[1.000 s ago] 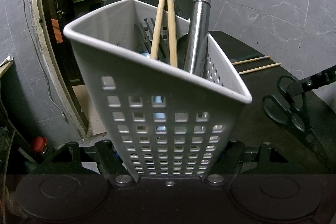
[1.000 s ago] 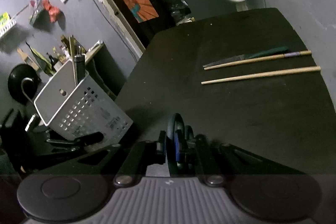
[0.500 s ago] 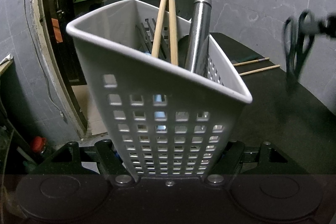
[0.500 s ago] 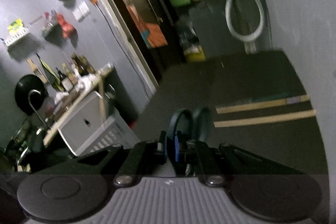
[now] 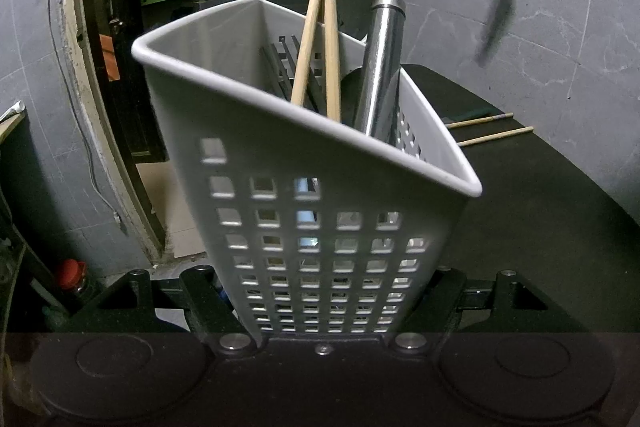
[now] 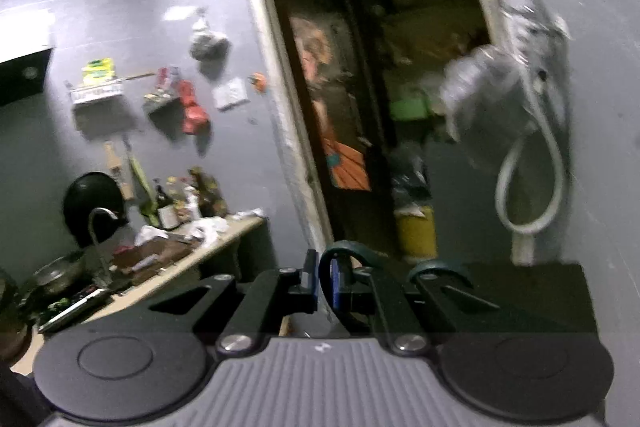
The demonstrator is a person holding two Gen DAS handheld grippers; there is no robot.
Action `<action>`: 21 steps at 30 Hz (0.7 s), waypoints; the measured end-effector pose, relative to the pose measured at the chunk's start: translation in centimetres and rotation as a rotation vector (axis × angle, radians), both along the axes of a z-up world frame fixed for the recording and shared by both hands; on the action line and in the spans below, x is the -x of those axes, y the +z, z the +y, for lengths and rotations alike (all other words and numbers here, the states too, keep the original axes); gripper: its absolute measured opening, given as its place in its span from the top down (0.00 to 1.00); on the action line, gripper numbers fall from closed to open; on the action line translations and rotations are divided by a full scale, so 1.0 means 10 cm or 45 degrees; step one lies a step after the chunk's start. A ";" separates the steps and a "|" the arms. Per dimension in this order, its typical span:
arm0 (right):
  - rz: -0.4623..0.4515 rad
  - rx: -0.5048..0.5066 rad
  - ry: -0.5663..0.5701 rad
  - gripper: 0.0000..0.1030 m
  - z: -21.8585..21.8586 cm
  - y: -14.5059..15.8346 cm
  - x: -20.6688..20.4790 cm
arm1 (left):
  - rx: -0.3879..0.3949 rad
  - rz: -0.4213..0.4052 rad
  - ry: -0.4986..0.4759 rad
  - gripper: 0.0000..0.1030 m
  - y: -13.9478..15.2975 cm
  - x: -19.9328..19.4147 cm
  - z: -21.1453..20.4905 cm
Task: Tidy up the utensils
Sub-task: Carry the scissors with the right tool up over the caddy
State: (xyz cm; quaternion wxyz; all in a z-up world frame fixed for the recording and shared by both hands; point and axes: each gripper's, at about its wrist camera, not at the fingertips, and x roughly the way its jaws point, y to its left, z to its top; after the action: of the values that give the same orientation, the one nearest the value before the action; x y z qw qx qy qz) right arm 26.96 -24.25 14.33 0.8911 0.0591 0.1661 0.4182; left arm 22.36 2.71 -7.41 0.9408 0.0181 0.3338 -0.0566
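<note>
While you steady the scene: left gripper (image 5: pixel 324 311) clamps white utensil basket (image 5: pixel 280 155).
Right gripper (image 6: pixel 324 283): pinches scissors (image 6: pixel 340 259) handle, raised.

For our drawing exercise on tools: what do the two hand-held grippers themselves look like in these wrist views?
Both are matte black. The left gripper shows angular linkage arms, silver pivot screws and round embossed discs. The right gripper adds blue finger pads and a grey ribbed panel with a small white mark. No sleeves or cables show.
</note>
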 end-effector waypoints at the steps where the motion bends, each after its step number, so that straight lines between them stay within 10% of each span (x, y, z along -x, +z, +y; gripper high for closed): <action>1: -0.020 -0.015 0.026 0.93 0.06 0.05 0.01 | 0.000 0.000 0.001 0.26 0.00 0.00 0.00; 11: -0.089 -0.088 0.256 0.91 0.67 0.28 0.08 | 0.004 -0.002 0.005 0.26 -0.01 0.01 -0.01; 21: 0.050 0.022 0.324 0.91 1.06 -0.11 0.04 | 0.005 -0.001 0.003 0.26 -0.01 0.01 0.00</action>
State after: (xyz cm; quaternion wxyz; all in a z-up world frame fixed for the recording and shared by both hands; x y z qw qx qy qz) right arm 26.58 -13.62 13.19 0.8278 0.0382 0.1932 0.5253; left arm 22.30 2.67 -7.49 0.9410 0.0160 0.3333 -0.0560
